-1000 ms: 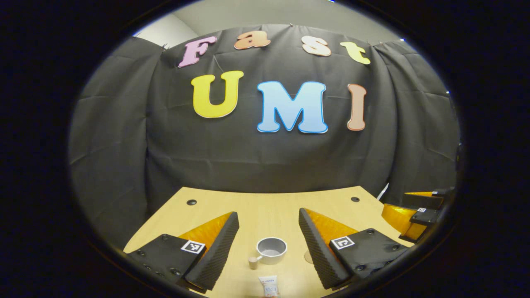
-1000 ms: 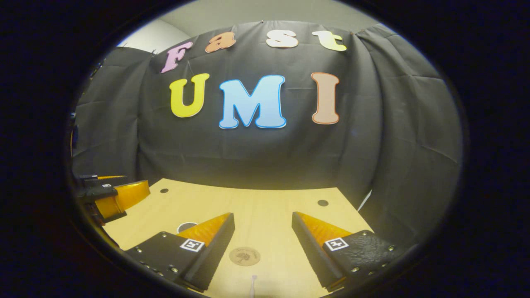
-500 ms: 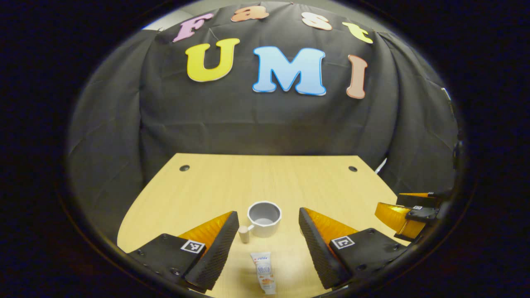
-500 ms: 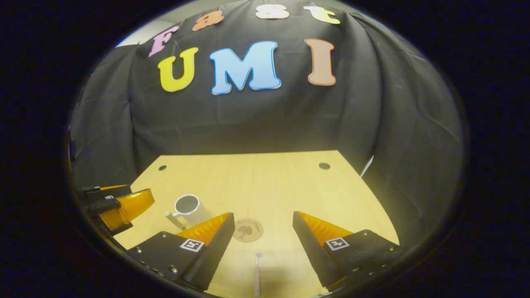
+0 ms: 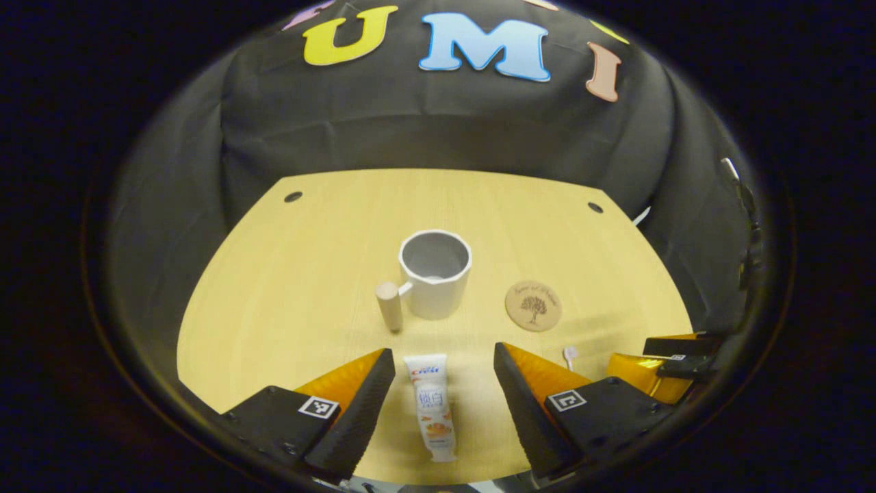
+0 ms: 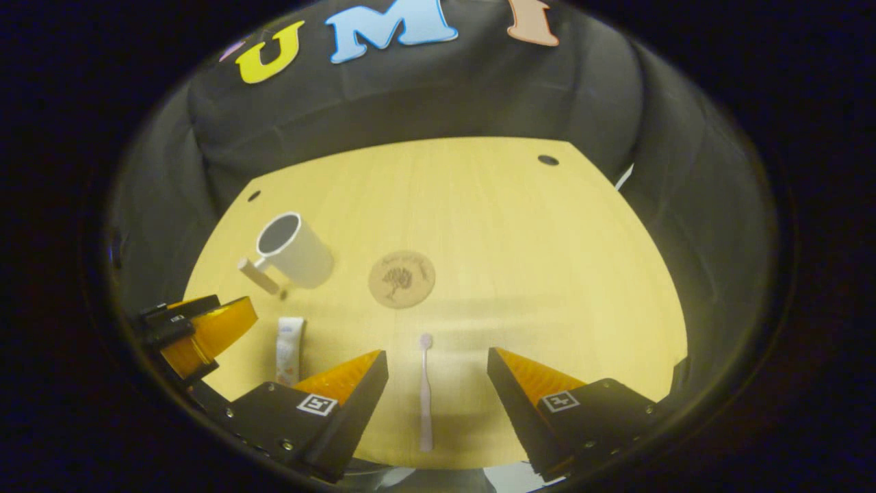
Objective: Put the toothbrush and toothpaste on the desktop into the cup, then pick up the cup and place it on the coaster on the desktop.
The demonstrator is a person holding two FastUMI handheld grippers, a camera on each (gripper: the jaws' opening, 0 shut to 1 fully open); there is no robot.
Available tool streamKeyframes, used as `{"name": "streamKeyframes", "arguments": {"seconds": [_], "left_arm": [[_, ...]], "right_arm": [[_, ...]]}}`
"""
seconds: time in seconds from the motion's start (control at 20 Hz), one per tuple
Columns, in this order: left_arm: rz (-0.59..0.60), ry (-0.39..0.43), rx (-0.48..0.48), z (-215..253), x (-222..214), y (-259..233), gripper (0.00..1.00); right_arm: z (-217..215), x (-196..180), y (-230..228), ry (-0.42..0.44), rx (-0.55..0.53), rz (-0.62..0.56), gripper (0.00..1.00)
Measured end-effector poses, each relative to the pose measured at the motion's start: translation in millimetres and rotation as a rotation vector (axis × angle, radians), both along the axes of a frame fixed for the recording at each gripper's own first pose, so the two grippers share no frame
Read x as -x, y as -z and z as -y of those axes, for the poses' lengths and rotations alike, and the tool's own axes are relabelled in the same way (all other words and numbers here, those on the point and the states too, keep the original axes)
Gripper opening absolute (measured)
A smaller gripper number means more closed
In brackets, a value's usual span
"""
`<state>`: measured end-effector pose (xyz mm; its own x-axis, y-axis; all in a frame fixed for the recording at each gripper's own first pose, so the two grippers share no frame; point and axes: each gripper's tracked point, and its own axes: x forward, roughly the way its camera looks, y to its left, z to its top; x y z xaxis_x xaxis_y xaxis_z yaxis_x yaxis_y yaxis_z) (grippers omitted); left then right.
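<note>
A grey cup (image 5: 435,272) with a wooden handle stands upright mid-desk, also in the right gripper view (image 6: 293,250). The round wooden coaster (image 5: 533,305) (image 6: 402,279) lies just to its right. A white toothpaste tube (image 5: 431,405) (image 6: 288,348) lies flat between the fingers of my left gripper (image 5: 443,373), which hangs open above it. A pale toothbrush (image 6: 426,390) lies flat between the fingers of my right gripper (image 6: 436,373), also open above the desk. The toothbrush head (image 5: 569,353) peeks out in the left gripper view.
The light wooden desk (image 5: 328,274) has a small dark hole near each far corner (image 5: 293,196) (image 6: 547,160). Black cloth surrounds its far and side edges. The left gripper (image 6: 198,332) appears at the right gripper view's left edge, the right gripper (image 5: 657,366) at the left gripper view's right edge.
Both views have tilted down toward the desk over the last second. The cup, coaster, toothpaste and toothbrush have come fully into view. Both grippers stay open.
</note>
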<state>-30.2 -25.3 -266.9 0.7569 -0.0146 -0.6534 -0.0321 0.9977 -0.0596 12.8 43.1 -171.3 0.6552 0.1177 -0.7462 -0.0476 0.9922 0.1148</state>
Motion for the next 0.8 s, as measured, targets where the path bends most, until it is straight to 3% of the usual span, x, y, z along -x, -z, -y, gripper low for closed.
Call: {"name": "streamKeyframes", "arguments": {"seconds": [0.15,0.25,0.55,0.6,0.8], "left_arm": [[-0.126,-0.009,0.03,4,11,37,1.0],[-0.174,-0.014,0.048,0,15,52,0.97],[-0.278,-0.023,0.039,-8,16,93,1.0],[-0.292,-0.025,0.034,-10,16,98,0.97],[-0.342,-0.031,0.026,-14,15,114,1.0]], "right_arm": [[5,-7,-5,-0.021,-0.009,-0.125,0.93],[3,-4,-10,-0.024,-0.013,-0.159,0.94],[2,-12,-23,-0.03,-0.006,-0.237,0.94],[2,-17,-17,-0.033,-0.003,-0.251,0.94],[-12,-21,9,-0.048,0.009,-0.288,0.94]]}}
